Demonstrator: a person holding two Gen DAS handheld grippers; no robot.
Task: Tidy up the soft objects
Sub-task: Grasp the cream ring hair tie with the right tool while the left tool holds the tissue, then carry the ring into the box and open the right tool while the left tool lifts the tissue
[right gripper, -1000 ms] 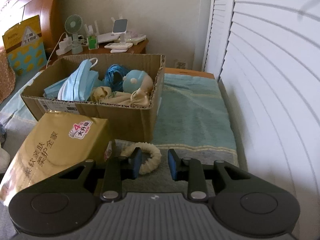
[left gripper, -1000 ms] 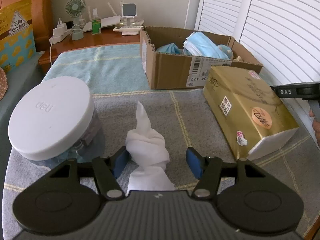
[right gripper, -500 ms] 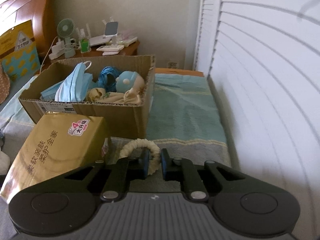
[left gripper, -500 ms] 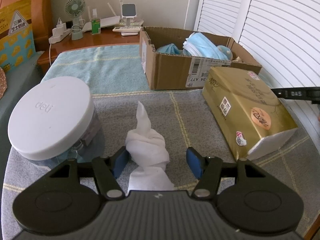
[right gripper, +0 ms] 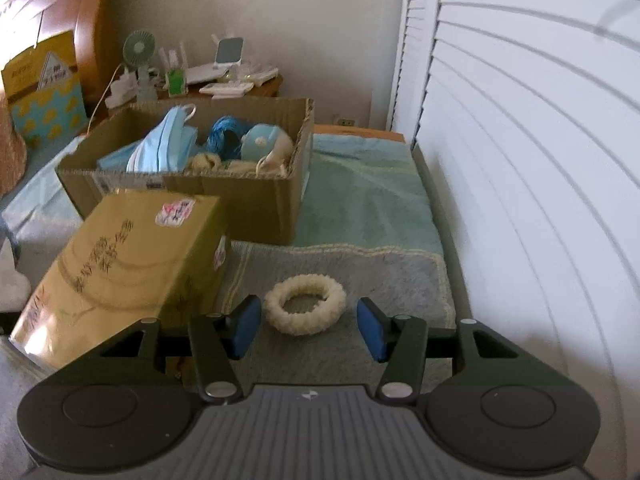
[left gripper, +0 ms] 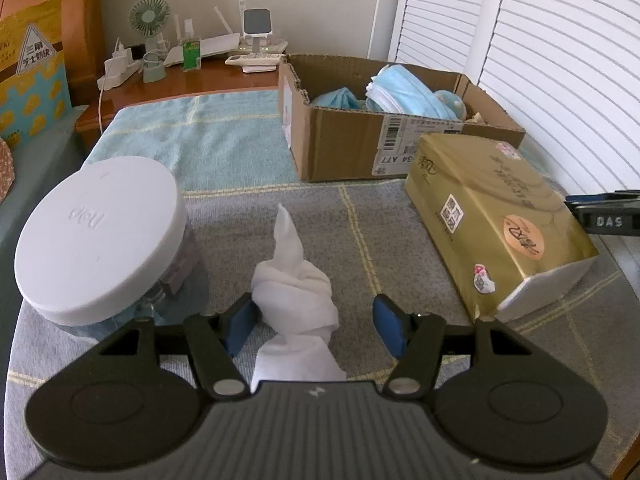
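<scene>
Right gripper (right gripper: 308, 326): jaws opening, nothing grasped; the cream scrunchie (right gripper: 305, 305) lies flat on the grey cloth between the pads, seemingly untouched.
Left gripper (left gripper: 314, 326): parted; its left pad sits against the white tissue (left gripper: 294, 294), contact unclear.
Landmark: cardboard box (right gripper: 256, 196) lies beyond the scrunchie.
Risk: the low, springy scrunchie could slip from the pads, or the gold tissue pack (right gripper: 124, 264) beside the box gets nudged.

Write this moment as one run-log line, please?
left gripper: open around white cloth | right gripper: opening, cream scrunchie lies free | cardboard box: part filled
</scene>
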